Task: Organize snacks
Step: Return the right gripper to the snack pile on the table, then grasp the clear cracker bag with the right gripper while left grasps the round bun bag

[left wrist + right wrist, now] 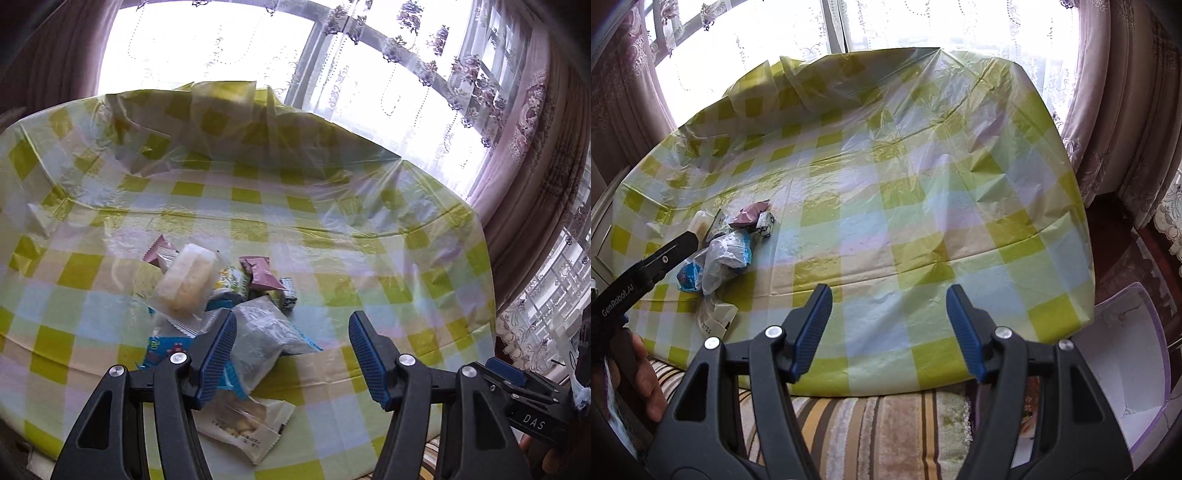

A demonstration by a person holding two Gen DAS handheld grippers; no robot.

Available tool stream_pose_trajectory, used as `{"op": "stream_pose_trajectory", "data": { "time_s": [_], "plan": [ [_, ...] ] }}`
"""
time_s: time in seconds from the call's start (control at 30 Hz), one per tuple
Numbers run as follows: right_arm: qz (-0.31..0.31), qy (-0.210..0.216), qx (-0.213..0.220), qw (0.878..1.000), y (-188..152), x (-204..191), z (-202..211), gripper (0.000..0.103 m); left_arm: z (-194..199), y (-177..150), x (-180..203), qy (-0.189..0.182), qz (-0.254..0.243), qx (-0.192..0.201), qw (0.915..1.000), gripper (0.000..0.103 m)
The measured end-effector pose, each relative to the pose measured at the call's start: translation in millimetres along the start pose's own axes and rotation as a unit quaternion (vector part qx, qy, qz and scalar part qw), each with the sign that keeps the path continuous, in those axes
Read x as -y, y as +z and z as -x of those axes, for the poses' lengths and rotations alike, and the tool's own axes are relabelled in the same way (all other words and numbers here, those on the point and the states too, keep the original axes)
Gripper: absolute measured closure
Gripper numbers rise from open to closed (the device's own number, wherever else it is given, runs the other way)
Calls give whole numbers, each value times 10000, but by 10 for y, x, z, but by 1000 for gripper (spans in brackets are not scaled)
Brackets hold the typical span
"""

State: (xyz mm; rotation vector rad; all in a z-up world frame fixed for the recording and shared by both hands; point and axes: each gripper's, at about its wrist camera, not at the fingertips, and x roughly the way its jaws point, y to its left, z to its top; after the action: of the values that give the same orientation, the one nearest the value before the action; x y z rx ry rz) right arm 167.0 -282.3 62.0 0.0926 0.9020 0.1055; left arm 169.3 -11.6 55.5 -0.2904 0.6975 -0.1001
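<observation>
Checked tablecloth (923,206) covers your table by the curtained window (221,48); white box (1126,354) sits off the cloth's right edge; snack pile (221,302) lies on the cloth's left side; your left gripper (291,350) hangs over the pile, jaws wide, empty; right gripper (888,325) wide, empty, over bare cloth.

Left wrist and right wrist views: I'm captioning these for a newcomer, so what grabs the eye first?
The heap of snack packets lies on the green-checked tablecloth, just ahead of the open left gripper. The right gripper, also open, hangs over bare cloth near the table edge. Bright windows with lace curtains fill the background.
</observation>
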Motion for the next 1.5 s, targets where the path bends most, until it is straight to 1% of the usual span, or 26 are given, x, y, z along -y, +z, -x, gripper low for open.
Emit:
{"op": "stream_pose_trajectory", "data": {
  "time_s": [0.13,0.23,0.4,0.5,0.57,0.6,0.63,0.7,0.83,1.03,1.23,1.33,1.47,1.5],
  "plan": [
    [156,167,13,9997,68,-230,-52,35,-55,117,-379,383,189,2,9991,39],
    [276,268,23,9993,118,-406,-106,35,-149,176,-561,528,215,-86,9983,39],
    [448,473,-1,9979,183,-693,-197,35,-317,203,-623,612,-95,-313,9976,39],
    [579,597,-15,9965,206,-859,-256,29,-419,194,-626,683,-269,-431,9964,39],
    [659,670,-27,9956,216,-976,-302,26,-473,181,-627,666,-358,-502,9959,39],
    [702,702,-32,9951,217,-1029,-324,24,-497,174,-629,644,-385,-522,9958,42],
    [750,714,-39,9946,217,-1085,-353,21,-519,171,-627,626,-407,-547,9957,54],
    [837,711,-82,9939,213,-1190,-423,20,-541,157,-636,562,-414,-586,9958,63],
    [1039,772,-190,9914,188,-1391,-583,19,-493,126,-684,528,-348,-456,9970,65],
    [1340,778,-346,9873,146,-1633,-795,19,-363,98,-895,438,149,-205,9987,66],
    [1537,749,-412,9844,136,-1806,-940,19,-201,126,-1057,450,523,175,9975,66],
    [1620,613,-488,9837,139,-1859,-1037,19,-177,126,-1094,447,612,241,9968,66],
    [1665,605,-581,9825,135,-1896,-1146,19,-194,102,-1096,418,626,228,9969,66],
    [1655,600,-593,9826,138,-1900,-1172,21,-200,96,-1091,410,618,223,9970,66]
  ]
}}
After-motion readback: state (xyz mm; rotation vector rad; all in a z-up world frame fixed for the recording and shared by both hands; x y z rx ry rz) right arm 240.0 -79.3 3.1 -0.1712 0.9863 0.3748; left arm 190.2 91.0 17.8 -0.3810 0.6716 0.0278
